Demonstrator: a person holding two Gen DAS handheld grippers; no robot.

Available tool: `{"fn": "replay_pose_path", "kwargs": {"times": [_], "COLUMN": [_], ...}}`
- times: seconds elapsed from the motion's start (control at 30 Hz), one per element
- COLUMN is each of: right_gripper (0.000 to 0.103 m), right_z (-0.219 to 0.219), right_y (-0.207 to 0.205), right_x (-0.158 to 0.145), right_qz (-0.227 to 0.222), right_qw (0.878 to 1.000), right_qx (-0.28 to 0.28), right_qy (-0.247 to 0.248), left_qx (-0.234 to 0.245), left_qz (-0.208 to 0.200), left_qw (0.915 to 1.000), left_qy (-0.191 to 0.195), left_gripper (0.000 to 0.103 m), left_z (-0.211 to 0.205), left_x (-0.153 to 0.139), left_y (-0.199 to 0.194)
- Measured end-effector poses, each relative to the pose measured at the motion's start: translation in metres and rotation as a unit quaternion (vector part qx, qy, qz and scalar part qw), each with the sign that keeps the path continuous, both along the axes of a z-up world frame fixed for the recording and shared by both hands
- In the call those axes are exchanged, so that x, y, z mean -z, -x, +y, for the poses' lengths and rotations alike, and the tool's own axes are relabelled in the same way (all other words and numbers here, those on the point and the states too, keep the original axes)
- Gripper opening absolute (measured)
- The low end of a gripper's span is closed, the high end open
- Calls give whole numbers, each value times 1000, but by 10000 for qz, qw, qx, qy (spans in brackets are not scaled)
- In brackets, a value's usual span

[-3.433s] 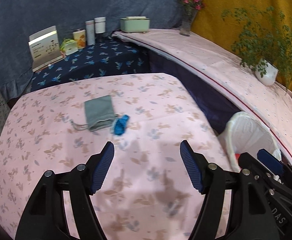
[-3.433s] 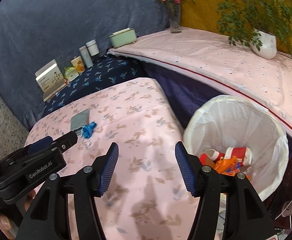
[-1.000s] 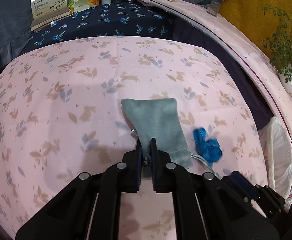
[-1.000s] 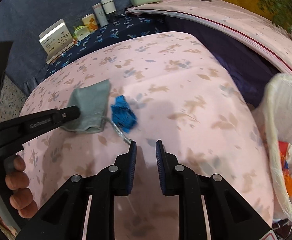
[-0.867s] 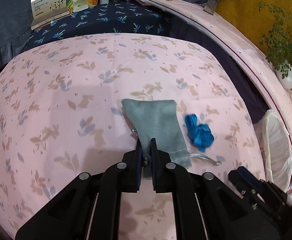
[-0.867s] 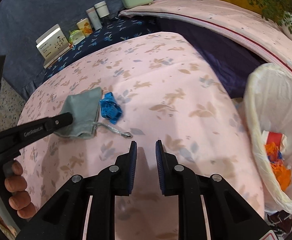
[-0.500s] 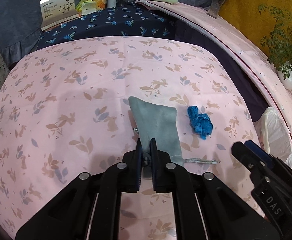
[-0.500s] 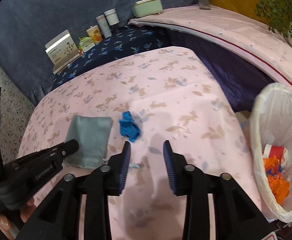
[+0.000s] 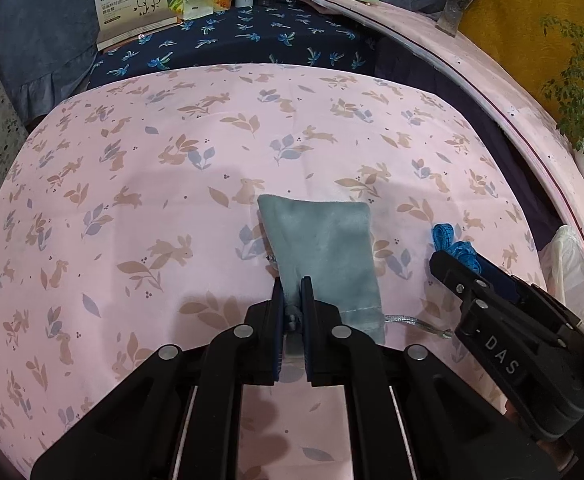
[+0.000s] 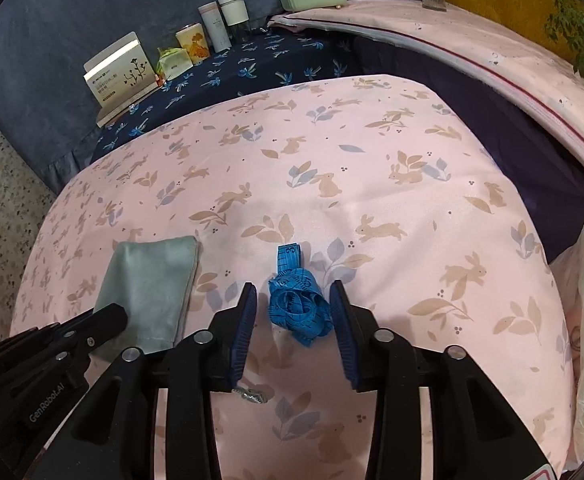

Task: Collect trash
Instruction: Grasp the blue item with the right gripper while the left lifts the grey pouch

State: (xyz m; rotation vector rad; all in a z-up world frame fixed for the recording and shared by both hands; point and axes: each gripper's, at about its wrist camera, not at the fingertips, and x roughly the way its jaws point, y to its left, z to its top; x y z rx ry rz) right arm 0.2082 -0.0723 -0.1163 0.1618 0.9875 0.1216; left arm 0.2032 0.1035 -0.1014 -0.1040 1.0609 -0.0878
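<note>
Left tool (image 9: 290, 312) marked "GenRobot.AI", pinching grey pouch (image 9: 324, 248) neck, right tool (image 10: 294, 322) marked "DAS", spread around blue tape measure (image 10: 298, 300), pink worktop (image 9: 131, 184)

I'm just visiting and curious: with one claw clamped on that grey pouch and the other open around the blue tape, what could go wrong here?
The right claw is open around the loose blue tape measure; closing may catch only some loops, leaving its free end trailing.

The left claw pinches only the grey pouch at its mouth, so it could slip out.

The pouch's silver cord lies close to the right claw and might snag.
</note>
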Motion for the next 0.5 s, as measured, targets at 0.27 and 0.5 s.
{"fn": "replay_pose_path", "kwargs": {"times": [0.27, 0.5], "right_gripper": [22, 22], "right_z": [-20, -63], "right_y": [20, 49], "right_x": [-13, -40], "right_qz": [-130, -385], "right_qw": [9998, 9981], "right_qx": [109, 444], "right_qy": [-116, -168], "left_qx": [249, 712], "left_qz": [-112, -343], "left_qw": [9996, 9969], "left_qy": [25, 11], "left_gripper": [7, 7], "left_z": [-27, -78], "left_x": [-12, -36], "left_y": [7, 24]}}
